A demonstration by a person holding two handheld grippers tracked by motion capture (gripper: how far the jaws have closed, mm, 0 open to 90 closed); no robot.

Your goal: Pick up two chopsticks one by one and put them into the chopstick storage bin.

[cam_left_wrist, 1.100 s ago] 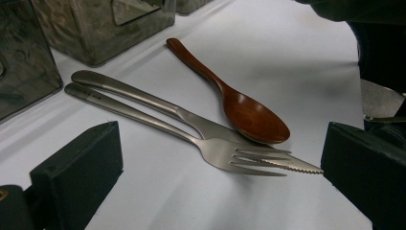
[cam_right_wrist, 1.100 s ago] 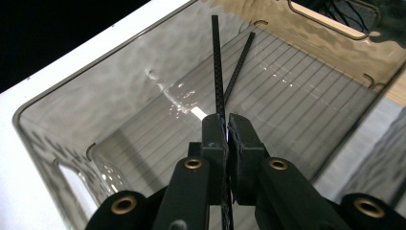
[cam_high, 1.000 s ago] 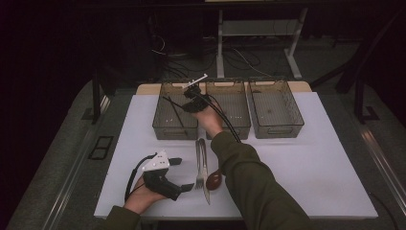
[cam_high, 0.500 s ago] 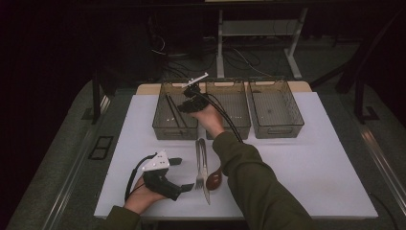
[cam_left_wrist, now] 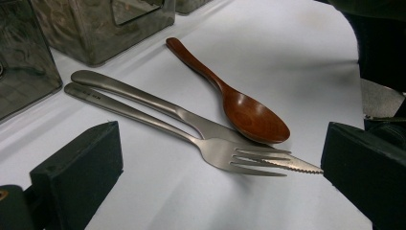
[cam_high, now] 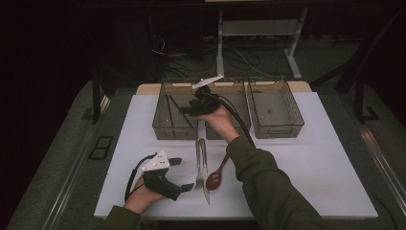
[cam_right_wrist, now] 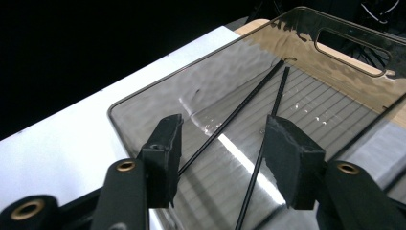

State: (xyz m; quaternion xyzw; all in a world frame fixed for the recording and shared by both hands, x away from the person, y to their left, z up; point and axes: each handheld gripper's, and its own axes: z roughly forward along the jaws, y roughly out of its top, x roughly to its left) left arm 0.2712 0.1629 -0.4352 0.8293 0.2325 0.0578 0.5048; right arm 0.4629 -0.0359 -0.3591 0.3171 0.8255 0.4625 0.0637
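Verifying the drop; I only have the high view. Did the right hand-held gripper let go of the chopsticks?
Observer: Yes. The right hand-held gripper has just been opening its jaws. Nothing is pinched, and both black chopsticks lie on the floor of the left bin below it.
Operator: Crossed or parallel?
Observer: Neither. They spread apart near the gripper and almost meet at the far wall.
Operator: And the left hand-held gripper?
Observer: It's open, with nothing gripped, and aimed at the cutlery. The tines of the fork lie over the serrated blade of the knife, with the wooden spoon beside them.
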